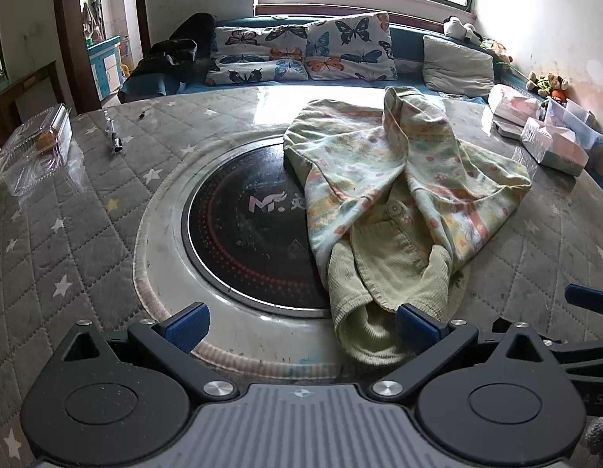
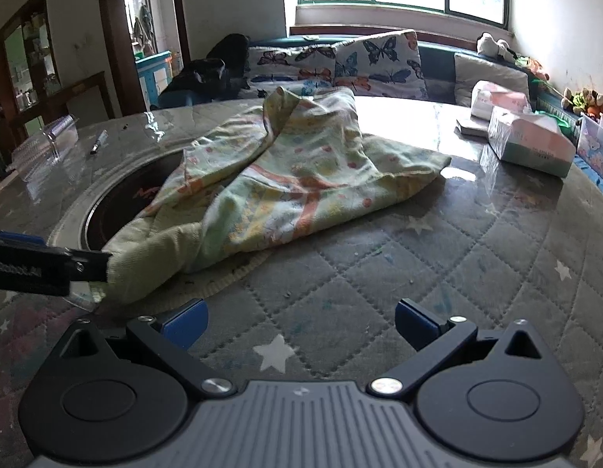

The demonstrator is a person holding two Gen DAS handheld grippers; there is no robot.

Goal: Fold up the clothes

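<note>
Item 1, left tongs (image 1: 301, 325): jaws stood wide apart, holding nothing. The right blue pad (image 1: 416, 327) lay against the near ribbed cuff (image 1: 363, 335) of the garment; whether it pressed the cloth or only overlapped it could not be told. The left pad hung over the bare metal ring of the round cooker plate (image 1: 239, 234).

Item 2, garment (image 1: 398, 202): 1 small printed top with a button, crumpled, not yet folded. It lay ahead of the left tongs and to their right, partly over the cooker plate, partly on the quilted table cover (image 1: 67, 234). Its long axis ran from the cuffs at the near edge away toward the window, leaning slightly right.

Item 3, right tongs (image 2: 301, 321): jaws equally wide, empty, over bare quilting. The garment (image 2: 293, 179) lay ahead and to their left, its near cuff (image 2: 145, 261) well left of the left pad.

Judgement: the left tongs were the nearer of the 2; a small shift right and forward would put the cuff between their jaws, while the right tongs would need to travel left to reach any hem.
</note>
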